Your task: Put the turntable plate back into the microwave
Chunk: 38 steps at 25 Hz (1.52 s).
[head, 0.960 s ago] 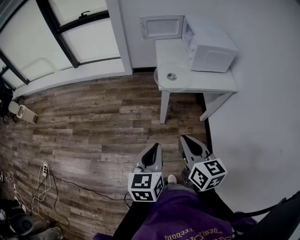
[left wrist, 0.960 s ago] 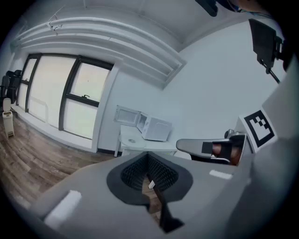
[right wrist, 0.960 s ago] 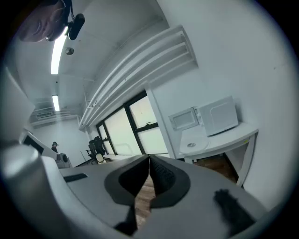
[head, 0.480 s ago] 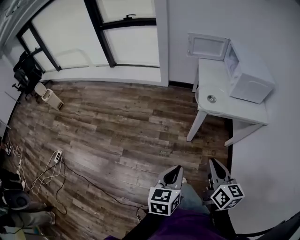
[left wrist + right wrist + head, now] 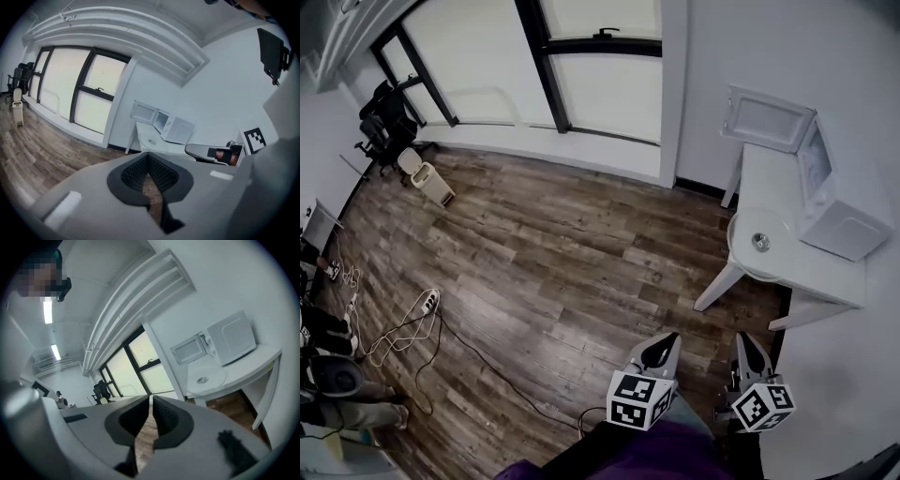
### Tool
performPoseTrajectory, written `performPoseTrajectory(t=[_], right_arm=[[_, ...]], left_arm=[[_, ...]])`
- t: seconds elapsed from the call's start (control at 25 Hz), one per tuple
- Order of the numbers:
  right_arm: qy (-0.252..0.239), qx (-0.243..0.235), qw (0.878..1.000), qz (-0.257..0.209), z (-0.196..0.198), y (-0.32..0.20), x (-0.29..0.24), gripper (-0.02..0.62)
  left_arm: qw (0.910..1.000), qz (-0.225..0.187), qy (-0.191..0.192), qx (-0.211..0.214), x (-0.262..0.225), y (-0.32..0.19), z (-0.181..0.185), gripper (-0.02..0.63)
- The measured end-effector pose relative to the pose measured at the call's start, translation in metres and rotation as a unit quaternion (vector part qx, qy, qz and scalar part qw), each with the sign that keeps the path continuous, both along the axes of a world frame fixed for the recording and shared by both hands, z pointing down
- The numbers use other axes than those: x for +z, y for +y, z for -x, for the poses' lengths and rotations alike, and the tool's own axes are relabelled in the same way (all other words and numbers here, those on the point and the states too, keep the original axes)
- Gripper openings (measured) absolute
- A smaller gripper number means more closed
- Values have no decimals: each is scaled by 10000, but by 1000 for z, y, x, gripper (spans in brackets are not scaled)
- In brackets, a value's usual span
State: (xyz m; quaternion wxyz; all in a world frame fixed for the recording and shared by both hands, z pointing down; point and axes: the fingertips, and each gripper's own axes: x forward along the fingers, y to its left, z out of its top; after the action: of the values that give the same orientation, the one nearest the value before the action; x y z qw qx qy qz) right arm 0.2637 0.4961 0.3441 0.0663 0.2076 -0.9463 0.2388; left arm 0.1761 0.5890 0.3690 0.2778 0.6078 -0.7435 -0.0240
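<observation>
The clear glass turntable plate (image 5: pixel 759 244) lies flat at the near end of a white table (image 5: pixel 811 277), far right in the head view. Behind it stands the white microwave (image 5: pixel 842 217) with its door (image 5: pixel 769 119) swung open. My left gripper (image 5: pixel 664 340) and right gripper (image 5: pixel 744 339) are side by side at the bottom, both shut and empty, well short of the table. The left gripper view shows the plate (image 5: pixel 151 140) and microwave (image 5: pixel 177 130) beyond its jaws. The right gripper view shows the plate (image 5: pixel 204 379) and microwave (image 5: pixel 232 340) too.
Wood floor lies between me and the table. A large window wall runs along the back. An office chair (image 5: pixel 380 122) and a small white bin (image 5: pixel 428 178) stand at the far left. A power strip with cables (image 5: pixel 417 314) lies on the floor at the left.
The table, plate and microwave have slid from the upper middle to the right edge of the head view. Both grippers sit lower in the frame, still shut and empty.
</observation>
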Motion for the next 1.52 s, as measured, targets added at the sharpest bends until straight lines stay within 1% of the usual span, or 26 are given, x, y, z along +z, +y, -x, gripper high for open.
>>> performPoseTrajectory(t=[0.08,0.16,0.24,0.28,0.44,0.52,0.56,0.6,0.64,0.76,0.84,0.88,0.92,0.96,1.0,1.04,1.08,1.12,1.16,1.2,1.28,1.32,1.4,1.48,1.52], right_arm=[[45,-70,9999,59,27,-33,9,17],[238,-114,9990,350,41,-58,24,63],[438,-40,9968,667,45,-77,36,83],[498,7,9960,739,48,-87,39,88],[736,248,9935,828,62,-135,49,89],[892,483,9897,1007,57,-158,62,91],[975,589,9875,1093,53,-169,69,94],[1062,672,9852,1168,49,-178,76,98],[1162,733,9830,1220,44,-187,83,101],[1506,985,9752,1291,27,-210,106,109],[1606,1239,9670,1539,12,-215,121,120],[1628,1381,9618,1712,4,-217,127,126],[1646,1542,9561,1872,-4,-220,132,137],[1653,1719,9502,2006,-11,-223,137,146],[1622,1886,9451,2122,-15,-226,141,154],[1517,2021,9414,2235,-14,-228,144,160],[1321,2125,9391,2358,-10,-230,146,166],[1059,2223,9362,2508,-7,-234,149,167],[788,2360,9302,2700,-7,-238,153,169],[557,2553,9201,2917,-11,-242,158,170],[248,2939,8979,3267,-14,-239,169,175],[148,3048,8911,3358,-9,-236,172,175],[52,3189,8846,3403,-1,-236,174,173],[38,3339,8796,3389,2,-243,176,175],[8,3383,8773,3404,5,-243,176,173]], left_arm=[[9998,112,-123,-116,0,-28,37,5],[9994,322,-137,-77,5,-52,59,5],[9987,500,-85,69,8,-73,70,5],[9984,538,-66,136,8,-84,78,5],[9982,505,60,333,5,-142,107,5],[9966,604,232,512,14,-174,112,6],[9950,666,378,638,20,-190,112,7],[9925,746,546,798,27,-205,110,116],[9893,841,697,964,35,-219,108,200],[9813,1086,936,1283,60,-256,109,207],[9787,1121,1158,1276,75,-274,114,210],[9792,1023,1356,1108,82,-283,121,232],[9798,874,1596,829,89,-294,130,247],[9785,751,1845,535,96,-305,141,247],[9752,718,2068,341,104,-315,151,250],[9709,781,2240,315,112,-323,159,250],[9664,899,2362,461,120,-331,161,252],[9612,1028,2456,726,127,-340,158,252],[9548,1152,2541,1025,135,-348,150,252],[9480,1272,2615,1290,142,-356,140,252],[9344,1477,2749,1718,153,-362,127,255],[9265,1544,2834,1934,155,-363,124,255],[9101,1623,2989,2365,157,-371,114,255],[8987,1682,3041,2674,159,-380,102,249],[8944,1716,3053,2782,160,-381,97,228]])
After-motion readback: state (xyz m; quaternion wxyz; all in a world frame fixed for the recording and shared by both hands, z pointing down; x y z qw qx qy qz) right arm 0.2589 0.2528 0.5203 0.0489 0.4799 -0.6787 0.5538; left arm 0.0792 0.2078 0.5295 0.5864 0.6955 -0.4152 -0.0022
